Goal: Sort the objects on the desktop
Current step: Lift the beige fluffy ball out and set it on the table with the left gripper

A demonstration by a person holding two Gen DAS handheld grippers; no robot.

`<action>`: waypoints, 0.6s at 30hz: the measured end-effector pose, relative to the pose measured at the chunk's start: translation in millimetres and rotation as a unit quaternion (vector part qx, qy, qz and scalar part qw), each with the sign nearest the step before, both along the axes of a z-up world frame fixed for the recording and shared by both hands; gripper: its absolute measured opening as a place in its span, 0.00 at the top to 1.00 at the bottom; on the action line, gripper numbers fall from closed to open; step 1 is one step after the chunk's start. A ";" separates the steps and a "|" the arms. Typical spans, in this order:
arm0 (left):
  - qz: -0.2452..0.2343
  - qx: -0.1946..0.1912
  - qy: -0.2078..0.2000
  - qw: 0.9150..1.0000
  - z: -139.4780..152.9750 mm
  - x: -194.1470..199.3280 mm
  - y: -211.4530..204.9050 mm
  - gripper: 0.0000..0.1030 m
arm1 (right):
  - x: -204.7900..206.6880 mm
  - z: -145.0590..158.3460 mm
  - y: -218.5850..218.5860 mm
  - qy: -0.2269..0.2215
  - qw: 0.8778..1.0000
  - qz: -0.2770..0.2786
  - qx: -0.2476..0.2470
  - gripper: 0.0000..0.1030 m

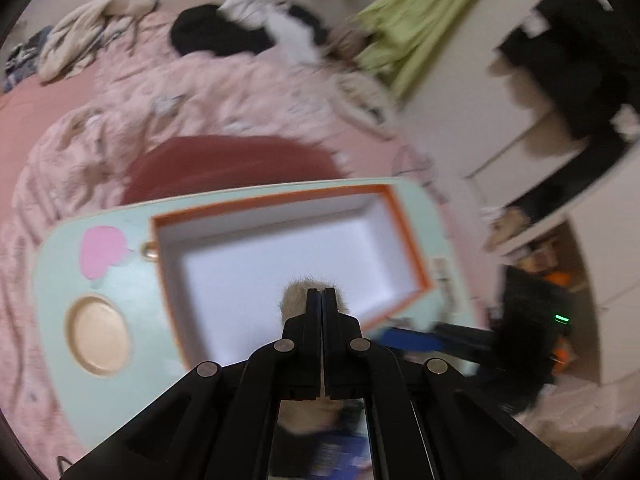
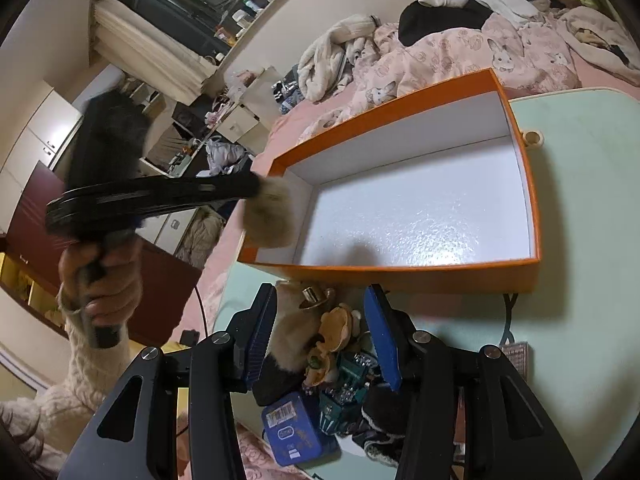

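1. We see the beige fur pompom (image 2: pixel 269 213) pinched in the left gripper (image 1: pixel 322 294), whose jaws are pressed together on it; it hangs above the near-left corner of the orange box (image 2: pixel 516 120).
2. The box stands open on the pale green table (image 2: pixel 588 184), its white inside bare.
3. Against the box's near wall lies a pile we still have to sort: a furry toy (image 2: pixel 294 332), a tan figurine (image 2: pixel 334 326), a dark green patterned item (image 2: pixel 348 376) and a blue tin (image 2: pixel 294 428).
4. The tin bears a barcode sticker and pale lettering; we cannot read either.
5. The right gripper (image 2: pixel 320 332) hovers over that pile, jaws apart, clamped on nothing.
6. Left of the box, a hand (image 2: pixel 100 280) in a cream knit sleeve (image 2: pixel 86 372) grips the left gripper's handle.
7. Beyond the box spreads a pink rabbit-print bedspread (image 2: pixel 460 56).
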State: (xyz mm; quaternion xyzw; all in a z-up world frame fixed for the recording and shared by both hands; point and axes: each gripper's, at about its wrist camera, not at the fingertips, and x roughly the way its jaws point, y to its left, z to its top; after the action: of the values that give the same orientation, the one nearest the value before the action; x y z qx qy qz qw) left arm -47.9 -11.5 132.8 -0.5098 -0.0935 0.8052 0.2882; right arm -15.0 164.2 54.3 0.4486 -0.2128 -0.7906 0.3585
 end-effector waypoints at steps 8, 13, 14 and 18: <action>0.022 0.063 0.020 0.998 -52.4 25.8 18.1 0.56 | 35.6 9.6 27.5 0.037 0.996 -0.080 0.003 0.54; 0.058 0.081 0.105 0.989 -52.8 63.6 5.8 0.41 | 85.8 15.7 22.8 0.136 0.983 -0.090 0.088 0.54; 0.069 0.071 0.133 0.986 -50.6 76.9 2.2 0.36 | 96.9 13.7 21.1 0.153 0.979 -0.085 0.100 0.54; 0.095 0.005 0.223 0.970 -47.7 130.1 -5.6 0.19 | 135.4 0.5 17.1 0.209 0.963 -0.088 0.144 0.35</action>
State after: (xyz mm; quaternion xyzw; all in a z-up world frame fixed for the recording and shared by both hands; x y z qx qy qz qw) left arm 82.2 -17.1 85.1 -0.3044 -0.0792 0.9219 0.2264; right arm 120.3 181.3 54.9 0.2996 -0.0559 -0.9175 0.2555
